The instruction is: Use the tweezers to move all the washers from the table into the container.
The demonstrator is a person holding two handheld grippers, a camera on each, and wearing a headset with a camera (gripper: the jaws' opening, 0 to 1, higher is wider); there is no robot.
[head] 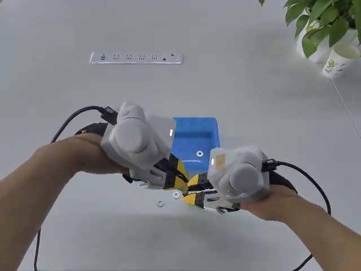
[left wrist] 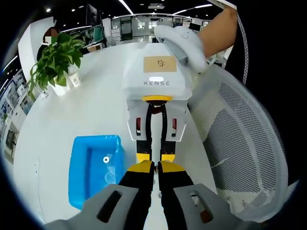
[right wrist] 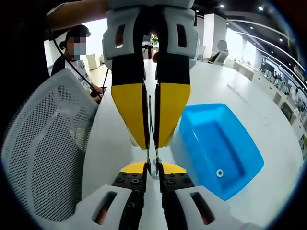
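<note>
Tweezers [right wrist: 152, 154] show as a thin metal strip pinched between both pairs of fingers, clearest in the right gripper view. The right gripper [right wrist: 152, 168] has its yellow-tipped fingers drawn almost together on the strip's near end. The left gripper [right wrist: 152, 143] faces it tip to tip, its fingers likewise closed on the same strip with only a sliver of gap.

In the head view the two sets of fingertips meet just short of the near wall of the blue container [head: 194, 121], which lies beyond them on the bench [head: 254, 96]. One washer [head: 199, 153] lies inside the container, past the fingertips. A second washer [head: 176, 195] rests on the bench right beside the meeting fingertips. A third washer [head: 161, 203] lies near it, farther from the fingers on the left gripper's side.

From the left gripper's fingers the container sits to the left; from the right gripper's fingers, to the right. A white mesh chair [right wrist: 43, 143] is on the opposite side of each. Well beyond the fingers are a power strip [head: 136, 58] and a potted plant [head: 321, 22].
</note>
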